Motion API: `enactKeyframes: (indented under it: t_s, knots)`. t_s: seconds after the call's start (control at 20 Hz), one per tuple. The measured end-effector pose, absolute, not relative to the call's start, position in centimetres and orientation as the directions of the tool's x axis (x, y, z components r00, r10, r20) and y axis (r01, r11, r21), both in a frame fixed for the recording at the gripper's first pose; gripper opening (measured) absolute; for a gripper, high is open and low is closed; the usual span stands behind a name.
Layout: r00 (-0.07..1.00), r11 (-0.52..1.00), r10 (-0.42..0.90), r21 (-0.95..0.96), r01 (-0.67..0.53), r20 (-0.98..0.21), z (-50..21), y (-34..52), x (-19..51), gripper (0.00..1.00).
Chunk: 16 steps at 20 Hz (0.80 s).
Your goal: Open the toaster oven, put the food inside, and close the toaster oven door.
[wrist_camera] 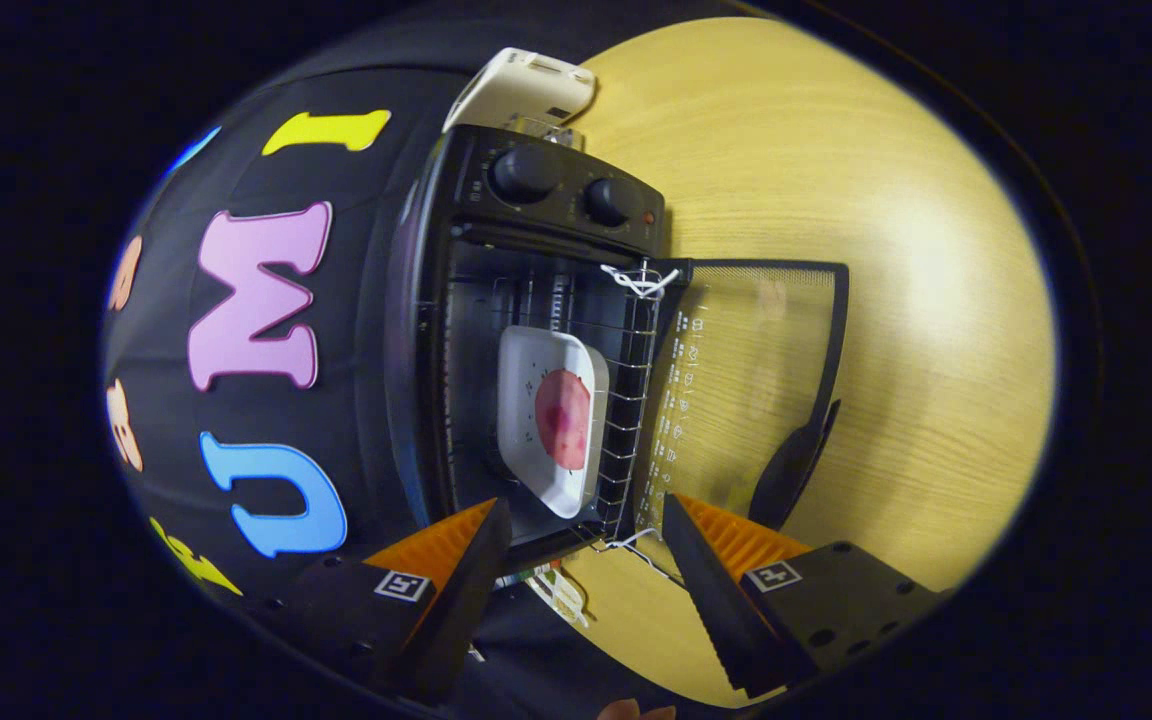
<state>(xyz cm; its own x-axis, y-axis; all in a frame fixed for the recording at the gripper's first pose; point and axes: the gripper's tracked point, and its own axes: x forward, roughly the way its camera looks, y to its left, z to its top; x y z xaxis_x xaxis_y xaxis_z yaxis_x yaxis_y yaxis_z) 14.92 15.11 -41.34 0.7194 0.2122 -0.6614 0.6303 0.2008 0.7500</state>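
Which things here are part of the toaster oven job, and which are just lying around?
Job:
toaster oven, door open
white dish of food on the rack inside
tongs, open, just ahead of the oven

Lying about:
white box behind the oven
wooden table

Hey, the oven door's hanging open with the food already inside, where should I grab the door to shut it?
Grip the door's handle, the dark bar along its free edge, farthest from the hinge by the rack. Come from the table side, past that edge, fingers straddling the bar. The hand-held gripper is open and empty, just short of the oven.
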Motion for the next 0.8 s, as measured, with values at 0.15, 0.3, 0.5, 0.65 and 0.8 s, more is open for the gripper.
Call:
enactKeyframes:
  t_s: [0.15, 0.3, 0.5, 0.65, 0.8]
  knots:
    - [0.722, 0.405, 0.234, 0.740, 0.537, -0.652, -39.6, 14.1, 12.8, 0.99]
    - [0.677, 0.654, 0.227, 0.624, 0.428, -0.701, -40.1, 12.9, 9.4, 0.99]
    - [0.613, 0.879, 0.172, 0.401, 0.257, -0.771, -42.4, 11.8, 5.8, 0.99]
    - [0.561, 0.965, 0.152, 0.245, 0.094, -0.814, -45.9, 12.0, 3.8, 0.99]
    - [0.511, 0.987, 0.144, 0.163, -0.007, -0.847, -49.6, 13.1, 2.7, 0.99]
